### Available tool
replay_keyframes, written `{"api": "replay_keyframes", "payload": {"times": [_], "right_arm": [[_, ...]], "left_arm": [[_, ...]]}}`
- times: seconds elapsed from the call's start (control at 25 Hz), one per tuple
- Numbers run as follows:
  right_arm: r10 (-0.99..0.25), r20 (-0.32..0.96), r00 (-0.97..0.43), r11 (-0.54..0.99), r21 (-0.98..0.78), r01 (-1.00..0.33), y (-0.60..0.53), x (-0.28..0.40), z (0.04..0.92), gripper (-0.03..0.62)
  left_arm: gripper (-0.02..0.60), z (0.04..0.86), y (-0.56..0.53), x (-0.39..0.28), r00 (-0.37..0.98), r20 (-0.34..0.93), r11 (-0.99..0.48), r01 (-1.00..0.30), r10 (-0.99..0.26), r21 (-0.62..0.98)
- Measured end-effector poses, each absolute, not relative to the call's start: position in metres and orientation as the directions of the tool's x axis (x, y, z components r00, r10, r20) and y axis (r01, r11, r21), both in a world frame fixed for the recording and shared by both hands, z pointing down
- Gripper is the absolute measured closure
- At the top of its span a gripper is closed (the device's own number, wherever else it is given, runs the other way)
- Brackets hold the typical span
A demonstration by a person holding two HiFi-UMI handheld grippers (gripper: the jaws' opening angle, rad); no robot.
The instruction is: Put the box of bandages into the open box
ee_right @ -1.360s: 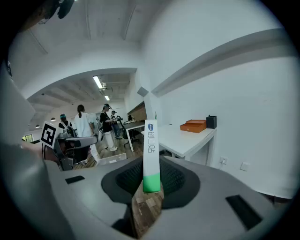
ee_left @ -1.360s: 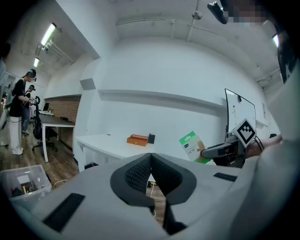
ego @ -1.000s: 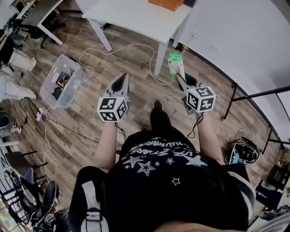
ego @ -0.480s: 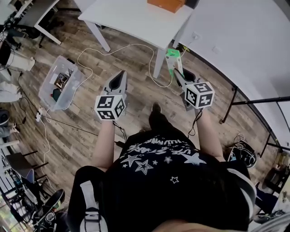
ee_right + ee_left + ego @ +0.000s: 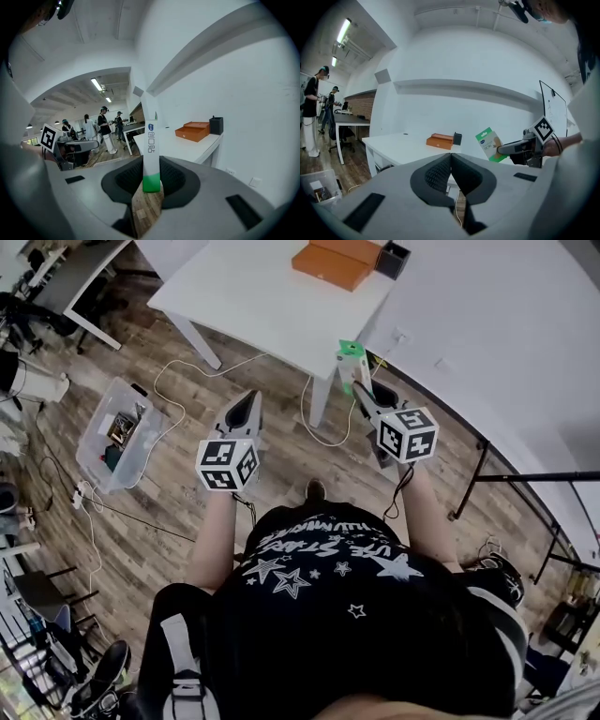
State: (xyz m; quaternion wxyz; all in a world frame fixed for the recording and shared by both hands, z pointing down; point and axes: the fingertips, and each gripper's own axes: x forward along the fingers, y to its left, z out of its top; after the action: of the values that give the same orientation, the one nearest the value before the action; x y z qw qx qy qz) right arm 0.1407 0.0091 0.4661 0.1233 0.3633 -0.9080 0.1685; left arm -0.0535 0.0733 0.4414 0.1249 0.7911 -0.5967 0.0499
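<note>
The box of bandages [image 5: 350, 366] is green and white and stands upright, with my right gripper [image 5: 360, 390] shut on its lower end. In the right gripper view the box of bandages [image 5: 151, 150] rises edge-on between the jaws of that gripper [image 5: 151, 182]. An orange box [image 5: 337, 261] lies at the far end of the white table [image 5: 262, 296], ahead of both grippers. My left gripper [image 5: 249, 401] hangs over the floor to the left, shut and holding nothing. In the left gripper view its jaws meet below the orange box [image 5: 440, 140], with the bandage box [image 5: 490, 143] to the right.
A black cube-shaped holder [image 5: 393, 257] stands beside the orange box. A clear plastic bin [image 5: 117, 418] and a white cable [image 5: 281, 348] lie on the wooden floor. A table leg [image 5: 319, 395] stands between the grippers. People [image 5: 101, 129] stand far off. A black metal frame [image 5: 525, 474] is at the right.
Both grippers have moved forward toward the white table, the right one still carrying the bandage box. The head view now takes in more of the table and the whole orange box.
</note>
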Motion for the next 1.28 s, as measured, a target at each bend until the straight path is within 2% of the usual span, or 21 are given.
{"api": "replay_keyframes", "payload": {"times": [0.68,1.0,1.28], "right_arm": [[-0.638,0.360,-0.681,0.644,-0.236,-0.728,-0.068,0.153,0.476,0.482],[-0.674,0.382,-0.632,0.596,-0.223,-0.771,-0.147,0.143,0.483,0.482],[-0.705,0.404,-0.582,0.550,-0.206,-0.809,-0.234,0.111,0.483,0.482]], "left_arm": [[0.561,0.446,-0.014,-0.053,0.305,0.253,-0.282,-0.951,-0.918,0.126],[0.561,0.455,-0.104,-0.067,0.368,0.251,-0.340,-0.929,-0.896,0.146],[0.561,0.459,-0.203,-0.105,0.417,0.257,-0.384,-0.908,-0.872,0.169]]}}
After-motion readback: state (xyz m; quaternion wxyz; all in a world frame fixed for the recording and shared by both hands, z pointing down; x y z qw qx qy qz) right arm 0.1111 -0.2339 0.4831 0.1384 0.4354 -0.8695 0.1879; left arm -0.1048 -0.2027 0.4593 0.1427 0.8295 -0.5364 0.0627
